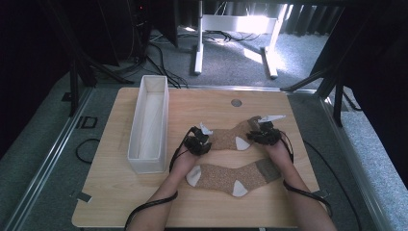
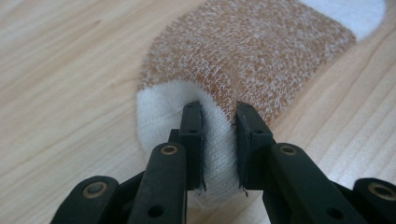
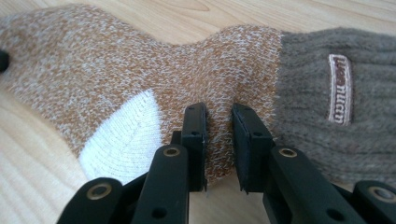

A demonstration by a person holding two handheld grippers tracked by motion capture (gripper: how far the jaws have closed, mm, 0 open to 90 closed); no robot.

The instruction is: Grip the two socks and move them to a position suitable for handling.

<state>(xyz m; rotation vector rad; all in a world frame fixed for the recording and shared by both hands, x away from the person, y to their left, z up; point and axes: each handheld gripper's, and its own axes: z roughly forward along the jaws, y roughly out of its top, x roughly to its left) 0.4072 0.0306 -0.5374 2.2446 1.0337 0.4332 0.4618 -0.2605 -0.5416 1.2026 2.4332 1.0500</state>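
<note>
Two brown-flecked socks with white toes and heels lie on the wooden table [image 1: 144,202]. The far sock [image 1: 226,138] is gripped at both ends. My left gripper [image 1: 201,141] is shut on its white toe; in the left gripper view the gripper [image 2: 218,140] pinches a fold of white knit, and the sock [image 2: 252,51] stretches away beyond it. My right gripper [image 1: 256,137] is shut on the far sock's ankle. In the right gripper view this gripper [image 3: 219,140] squeezes brown fabric between the white heel [image 3: 126,135] and the grey-brown cuff [image 3: 317,93]. The near sock [image 1: 226,175] lies flat and untouched.
A long white open box [image 1: 166,120] stands on the table's left part, just left of my left hand. A round grommet [image 1: 236,102] sits near the far edge. Cables trail from both grippers toward the front edge.
</note>
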